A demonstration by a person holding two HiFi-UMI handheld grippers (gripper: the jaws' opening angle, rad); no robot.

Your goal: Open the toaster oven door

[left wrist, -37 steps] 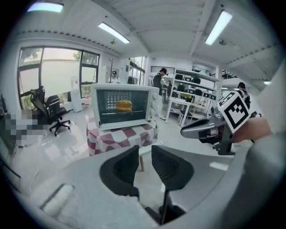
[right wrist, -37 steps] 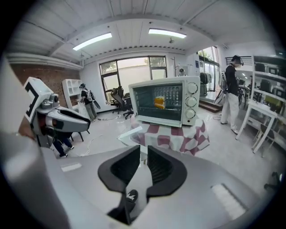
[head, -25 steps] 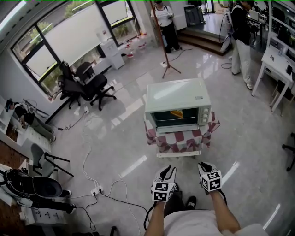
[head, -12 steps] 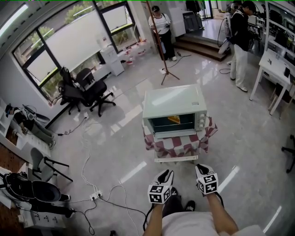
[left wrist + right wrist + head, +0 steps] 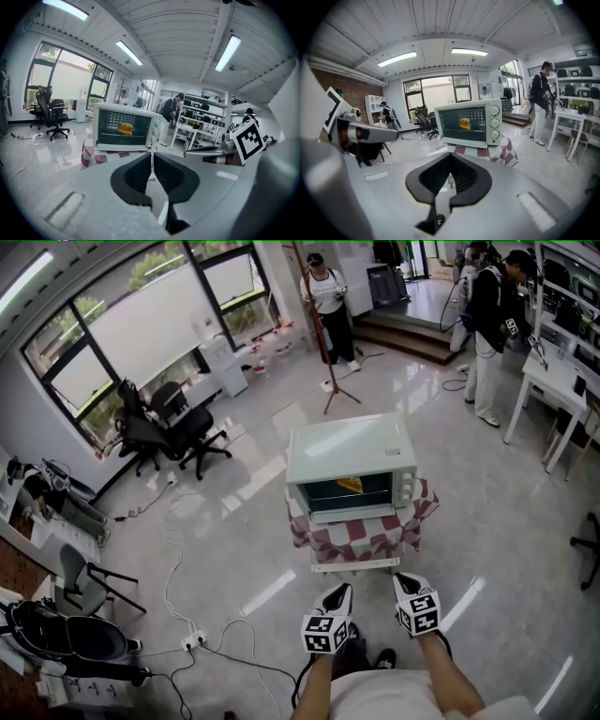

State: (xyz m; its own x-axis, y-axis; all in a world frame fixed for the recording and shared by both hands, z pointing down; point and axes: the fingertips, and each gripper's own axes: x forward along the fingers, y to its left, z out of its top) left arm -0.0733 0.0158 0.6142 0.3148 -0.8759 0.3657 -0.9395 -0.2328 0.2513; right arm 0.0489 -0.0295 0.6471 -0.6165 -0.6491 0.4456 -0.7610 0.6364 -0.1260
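Two tongs are held side by side low in the head view, both pointing ahead toward the oven. The left tongs (image 5: 152, 155) have just been closing, and their dark jaws now stand all but together with only a thin slit between them and nothing in it. The right tongs (image 5: 450, 155) have also just been closing, and their jaws meet at the tips, likewise empty. Each carries a cube with square markers, the left cube (image 5: 325, 633) and the right cube (image 5: 422, 613), with the person's forearms running back from them to the bottom edge.

Ahead of the tongs, and apart from them, stands a small desk (image 5: 359, 564) draped with a red and white checked cloth (image 5: 366, 540). The toaster oven (image 5: 352, 448), pale green-white, sits on top of it, facing the person. Its glass door (image 5: 349, 491) is upright and closed, and neither pair of tongs touches it. Something yellow (image 5: 350, 485) shows through the glass. Three round knobs (image 5: 406, 486) run down the panel to the right of the door.

Farther out, white cables (image 5: 176, 554) trail across the glossy floor at the left to a power strip (image 5: 194, 643). Black office chairs (image 5: 178, 423) stand by the large windows (image 5: 141, 324). Behind the oven rises a tall stand (image 5: 330, 381) on spread legs, with one person (image 5: 328, 296) just behind it and another person (image 5: 487, 329) near a white table (image 5: 558, 381) at the right.
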